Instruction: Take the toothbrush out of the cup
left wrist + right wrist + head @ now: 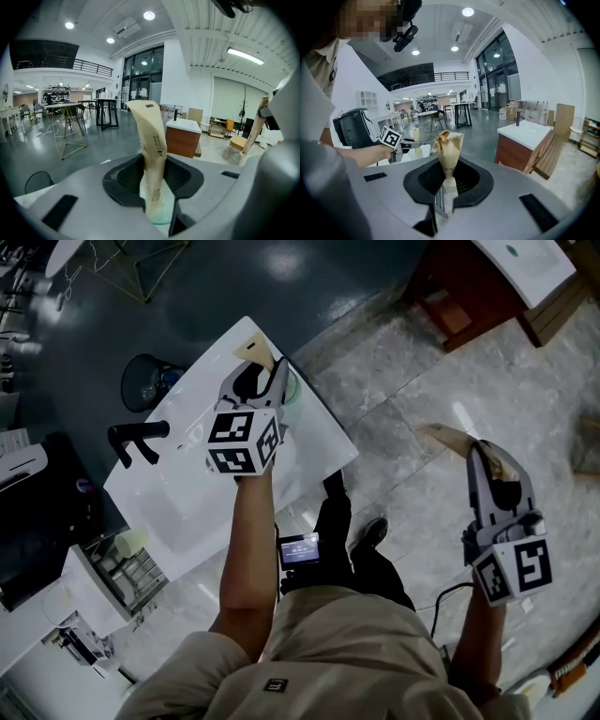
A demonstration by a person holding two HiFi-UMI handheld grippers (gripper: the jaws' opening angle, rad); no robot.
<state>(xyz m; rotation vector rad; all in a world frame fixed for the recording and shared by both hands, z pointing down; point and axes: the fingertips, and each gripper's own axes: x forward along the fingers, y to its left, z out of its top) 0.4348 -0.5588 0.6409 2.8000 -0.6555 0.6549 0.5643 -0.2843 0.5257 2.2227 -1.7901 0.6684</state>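
A pale green translucent cup (292, 390) stands on the white washbasin counter (187, 507), and a toothbrush in a tan paper sleeve (253, 351) sticks up out of it. My left gripper (267, 382) reaches over the counter, its jaws on either side of the cup (161, 214) and closed against it; the sleeved toothbrush (152, 150) rises between them. Off to the right, above the floor, my right gripper (487, 460) is shut on a second paper-sleeved toothbrush (450, 437). That toothbrush (447, 150) points up from between the jaws in the right gripper view.
A black tap (139, 439) rises at the basin's left. A dark round bin (150, 381) sits on the floor beyond the counter. A wooden cabinet with a white top (497, 273) stands at the far right. A white rack (103, 587) is at the lower left.
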